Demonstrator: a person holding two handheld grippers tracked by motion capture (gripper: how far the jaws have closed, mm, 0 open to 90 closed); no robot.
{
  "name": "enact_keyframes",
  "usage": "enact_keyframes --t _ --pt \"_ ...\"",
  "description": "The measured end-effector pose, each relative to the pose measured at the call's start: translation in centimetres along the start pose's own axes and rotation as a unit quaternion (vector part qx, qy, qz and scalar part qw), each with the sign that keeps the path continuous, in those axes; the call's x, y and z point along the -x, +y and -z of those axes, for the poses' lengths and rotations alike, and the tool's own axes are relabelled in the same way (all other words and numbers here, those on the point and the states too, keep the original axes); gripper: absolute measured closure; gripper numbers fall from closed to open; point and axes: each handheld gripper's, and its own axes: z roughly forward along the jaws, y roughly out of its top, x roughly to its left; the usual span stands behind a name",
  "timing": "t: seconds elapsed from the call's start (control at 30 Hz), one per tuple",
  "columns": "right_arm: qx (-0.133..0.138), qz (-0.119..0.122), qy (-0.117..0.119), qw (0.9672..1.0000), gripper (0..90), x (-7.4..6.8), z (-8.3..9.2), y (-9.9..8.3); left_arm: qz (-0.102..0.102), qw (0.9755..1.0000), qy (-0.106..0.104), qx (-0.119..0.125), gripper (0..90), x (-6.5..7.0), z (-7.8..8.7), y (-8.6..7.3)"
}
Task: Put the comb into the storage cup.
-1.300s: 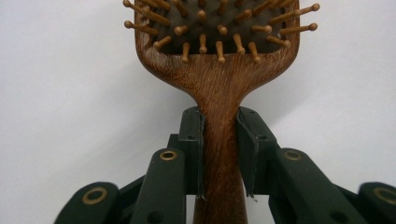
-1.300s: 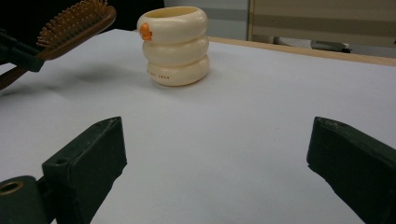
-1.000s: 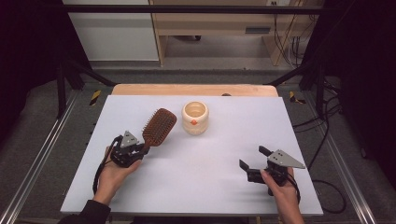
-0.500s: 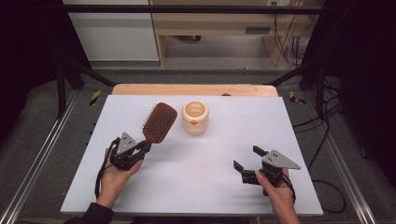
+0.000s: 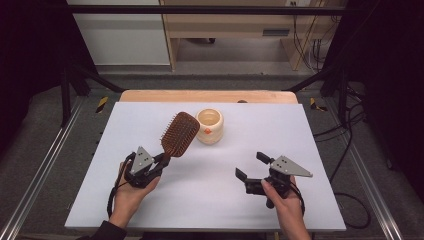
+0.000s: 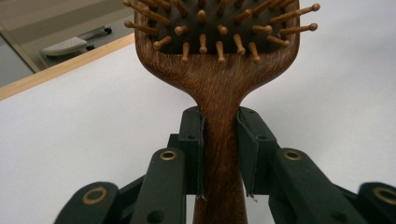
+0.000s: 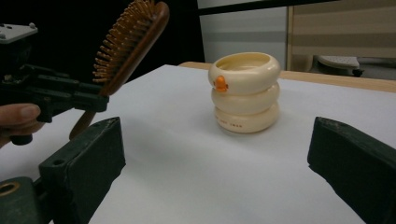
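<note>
- The right tool (image 5: 251, 167) hovers low over the white table (image 5: 320, 145), its jaws spread wide with nothing between them.
- The left tool (image 5: 159, 161) grips the hairbrush (image 5: 179, 133) by its handle, lifted off the table.
- Beyond, just beside the brush head, a cream cup (image 5: 209, 126) stands upright.

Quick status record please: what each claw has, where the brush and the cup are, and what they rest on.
left claw: shut on the hairbrush handle
hairbrush: wooden paddle brush, head tilted up off the table, bristles toward the cup
right claw: open, nothing between the jaws, pointed at the cup
cup: cream, ringed sides, orange duck mark, upright, apart from the brush
table: white sheet over a wooden top
</note>
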Motion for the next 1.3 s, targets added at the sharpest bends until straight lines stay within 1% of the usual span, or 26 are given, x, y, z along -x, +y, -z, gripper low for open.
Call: enact_keyframes --t 0.1,0.27,0.37,0.47,0.7,0.77,1.03,1.3 --pt "-0.005 -0.005 0.008 0.9999 4.2 -0.8 -0.8 0.5 -0.002 1.0000 -0.003 0.004 72.7 0.2 0.0 0.1" --pt "-0.010 -0.008 0.025 0.9996 4.4 -2.0 -2.3 1.0 -0.021 0.9997 -0.014 0.006 72.7 1.3 0.0 0.3" --pt "-0.011 -0.008 0.033 0.9994 4.6 -2.6 -3.0 1.3 -0.022 0.9995 -0.020 0.009 72.8 1.8 -0.2 0.4" --pt "-0.012 -0.008 0.038 0.9992 4.7 -3.0 -3.5 1.6 -0.028 0.9993 -0.024 0.007 72.7 2.2 -0.4 0.4" --pt "-0.009 -0.021 0.044 0.9988 4.7 -3.2 -4.2 2.0 -0.039 0.9987 -0.031 0.009 72.8 3.1 -0.6 0.5" --pt "-0.006 -0.024 0.045 0.9987 5.0 -3.2 -4.4 2.1 -0.042 0.9984 -0.036 0.009 72.8 3.2 -0.7 0.5" --pt "-0.003 -0.039 0.050 0.9980 5.5 -3.2 -4.9 2.3 -0.054 0.9977 -0.040 0.011 72.8 4.0 -0.9 0.7" --pt "-0.001 -0.049 0.057 0.9972 5.2 -3.5 -5.5 2.5 -0.060 0.9971 -0.046 0.012 72.8 4.6 -1.0 0.7"
